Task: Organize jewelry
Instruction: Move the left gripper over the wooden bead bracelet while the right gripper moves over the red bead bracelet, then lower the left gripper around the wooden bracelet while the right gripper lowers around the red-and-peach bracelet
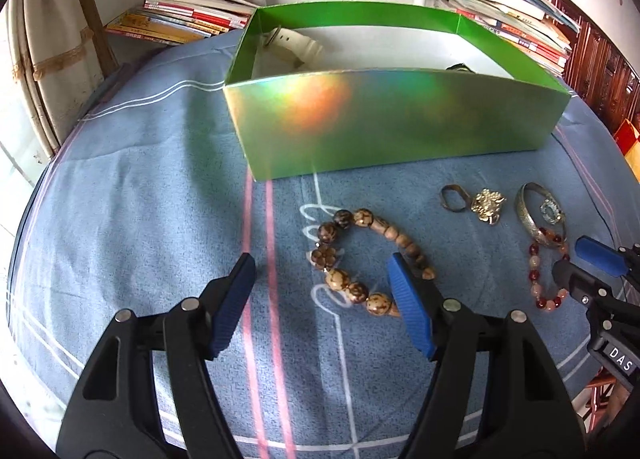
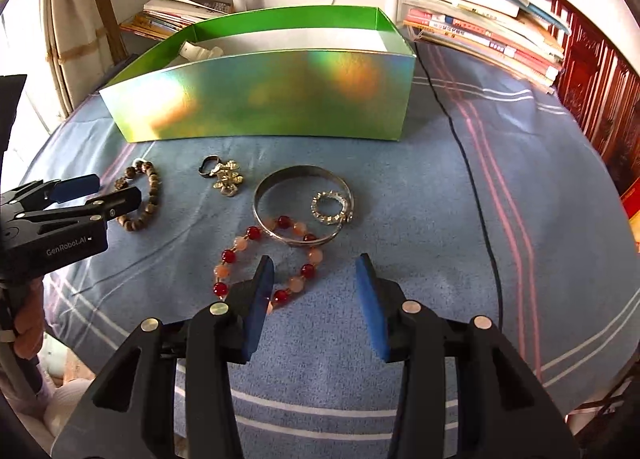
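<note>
A shiny green box stands on the blue cloth; a white strap lies inside it. In front lie a brown bead bracelet, a dark ring with a gold charm, a silver bangle, a sparkly ring and a red and pink bead bracelet. My left gripper is open, straddling the brown bracelet's near side. My right gripper is open just short of the red bracelet.
Stacks of books lie behind the box at left and right. A thin black cable runs across the cloth at right. A wooden cabinet stands at far right.
</note>
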### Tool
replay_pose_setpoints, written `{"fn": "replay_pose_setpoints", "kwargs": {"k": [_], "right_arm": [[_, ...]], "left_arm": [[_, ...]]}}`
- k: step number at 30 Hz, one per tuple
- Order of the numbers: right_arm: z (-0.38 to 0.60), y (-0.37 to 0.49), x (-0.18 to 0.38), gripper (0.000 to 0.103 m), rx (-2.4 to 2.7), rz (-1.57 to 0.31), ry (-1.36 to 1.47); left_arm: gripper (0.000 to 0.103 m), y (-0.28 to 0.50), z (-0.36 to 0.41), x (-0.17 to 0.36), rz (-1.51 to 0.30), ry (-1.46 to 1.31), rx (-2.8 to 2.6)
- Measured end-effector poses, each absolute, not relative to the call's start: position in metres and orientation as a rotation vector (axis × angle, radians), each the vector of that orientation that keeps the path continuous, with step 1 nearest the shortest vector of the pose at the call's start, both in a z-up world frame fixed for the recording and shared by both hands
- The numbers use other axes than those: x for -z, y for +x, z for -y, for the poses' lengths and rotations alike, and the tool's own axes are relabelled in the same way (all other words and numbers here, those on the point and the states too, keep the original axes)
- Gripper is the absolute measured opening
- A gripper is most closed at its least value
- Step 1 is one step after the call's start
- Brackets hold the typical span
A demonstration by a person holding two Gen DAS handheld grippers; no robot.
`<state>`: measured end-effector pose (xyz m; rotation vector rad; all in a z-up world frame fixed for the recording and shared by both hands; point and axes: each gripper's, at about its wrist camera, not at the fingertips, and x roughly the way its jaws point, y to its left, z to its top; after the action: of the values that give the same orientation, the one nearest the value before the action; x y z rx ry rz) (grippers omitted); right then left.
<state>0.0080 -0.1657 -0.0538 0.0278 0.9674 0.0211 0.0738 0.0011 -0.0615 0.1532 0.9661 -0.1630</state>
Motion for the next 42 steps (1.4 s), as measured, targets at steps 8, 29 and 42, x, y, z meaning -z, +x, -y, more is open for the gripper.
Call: {"fn": "replay_pose_setpoints", "kwargs": {"k": [8,29,42], "right_arm": [[0.171,0.010,0.055,0.043,0.059,-0.947,0.007],[0.177,0.010,0.056,0.051,0.073,-0.942,0.034],[0.197,0.009,0.054,0.051,0.158,-0.940,0.030]], "left_arm": [[0.069,0.067,0.004,0.061,-0.951,0.174,0.163],[0.075,0.034,0.025,0.062,-0.941,0.216,0.285],[0.082,0.044,0.013,0.067,-0.958,0.176,0.263]]}}
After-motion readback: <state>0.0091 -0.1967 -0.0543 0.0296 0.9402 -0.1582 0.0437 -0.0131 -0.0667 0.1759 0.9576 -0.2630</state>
